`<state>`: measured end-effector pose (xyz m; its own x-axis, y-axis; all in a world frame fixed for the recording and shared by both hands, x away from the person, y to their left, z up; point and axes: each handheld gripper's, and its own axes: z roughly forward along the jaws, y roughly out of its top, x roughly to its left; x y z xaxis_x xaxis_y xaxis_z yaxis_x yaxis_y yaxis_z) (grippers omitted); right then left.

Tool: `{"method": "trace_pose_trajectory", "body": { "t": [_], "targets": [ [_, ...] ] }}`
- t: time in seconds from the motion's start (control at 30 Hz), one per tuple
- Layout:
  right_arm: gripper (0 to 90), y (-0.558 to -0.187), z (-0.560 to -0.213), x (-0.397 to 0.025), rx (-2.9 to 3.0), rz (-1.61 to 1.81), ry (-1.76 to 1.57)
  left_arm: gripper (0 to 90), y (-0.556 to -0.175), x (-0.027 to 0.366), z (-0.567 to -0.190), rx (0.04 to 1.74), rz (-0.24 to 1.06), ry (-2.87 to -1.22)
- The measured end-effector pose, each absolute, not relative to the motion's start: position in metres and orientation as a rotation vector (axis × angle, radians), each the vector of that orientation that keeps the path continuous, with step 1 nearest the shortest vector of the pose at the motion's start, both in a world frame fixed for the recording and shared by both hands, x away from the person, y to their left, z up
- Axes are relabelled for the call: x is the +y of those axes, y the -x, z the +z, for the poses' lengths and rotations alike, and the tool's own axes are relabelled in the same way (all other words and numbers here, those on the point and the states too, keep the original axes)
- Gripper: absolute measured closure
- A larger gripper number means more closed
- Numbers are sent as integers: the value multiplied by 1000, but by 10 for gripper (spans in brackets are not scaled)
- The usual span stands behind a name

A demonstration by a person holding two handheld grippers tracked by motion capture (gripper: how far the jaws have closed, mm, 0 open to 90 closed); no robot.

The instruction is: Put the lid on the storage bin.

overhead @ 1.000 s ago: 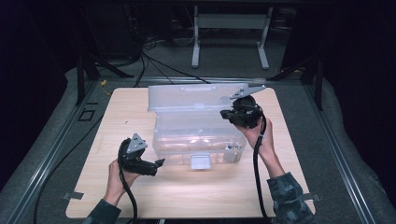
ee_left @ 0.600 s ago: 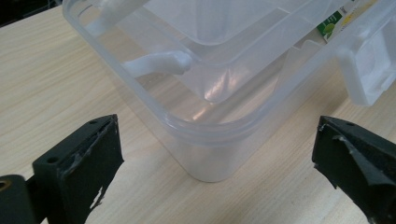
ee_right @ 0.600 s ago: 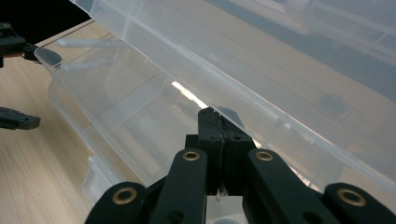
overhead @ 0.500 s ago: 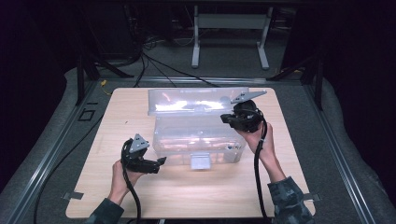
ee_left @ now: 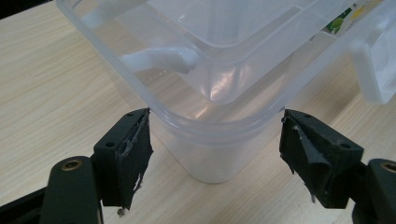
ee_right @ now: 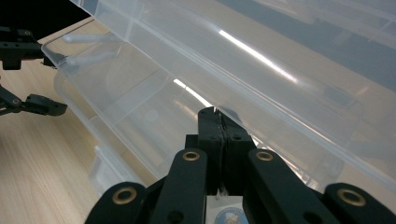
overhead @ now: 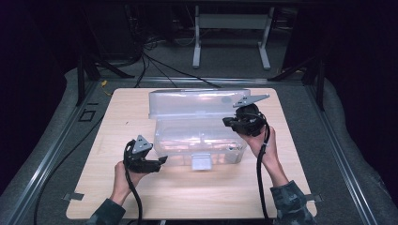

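A clear plastic storage box (overhead: 197, 140) stands in the middle of the table, its hinged lid (overhead: 197, 102) raised at the back. My right gripper (overhead: 230, 123) is at the box's right end; in the right gripper view its jaws (ee_right: 218, 116) are pressed together on the front rim of the lid (ee_right: 261, 60). My left gripper (overhead: 162, 161) sits low at the box's near left corner. In the left gripper view it is open (ee_left: 215, 116), one jaw on each side of that corner of the box (ee_left: 210, 154) without touching it.
The box rests on a light wooden table (overhead: 126, 112) with bare wood around it. A white latch (overhead: 202, 162) hangs on the box's front wall. Grey floor, cables and a metal stand (overhead: 230, 28) lie beyond the table's far edge.
The lid has swung up further and now stands more upright at the back. My right gripper has shifted slightly with it. The left gripper has barely moved.
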<state>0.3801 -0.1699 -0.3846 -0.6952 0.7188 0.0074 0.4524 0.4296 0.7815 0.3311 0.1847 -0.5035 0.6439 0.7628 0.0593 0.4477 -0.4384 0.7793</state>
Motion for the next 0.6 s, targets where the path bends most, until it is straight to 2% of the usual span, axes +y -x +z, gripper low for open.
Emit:
{"method": "trace_pose_trajectory", "body": {
  "t": [0.03,0.3,0.53,0.6],
  "targets": [
    [890,-379,-385,-170,2364,1137,-1013,298,-331,185,-504,938,534,-2103],
    [888,-373,-391,-171,2364,1143,-1019,314,-334,187,-506,938,484,-2086],
    [882,-367,-397,-173,2359,1150,-1027,312,-334,187,-505,934,483,-2091],
    [877,-364,-399,-175,2356,1158,-1041,285,-333,187,-505,942,481,-2088]
  ]
}}
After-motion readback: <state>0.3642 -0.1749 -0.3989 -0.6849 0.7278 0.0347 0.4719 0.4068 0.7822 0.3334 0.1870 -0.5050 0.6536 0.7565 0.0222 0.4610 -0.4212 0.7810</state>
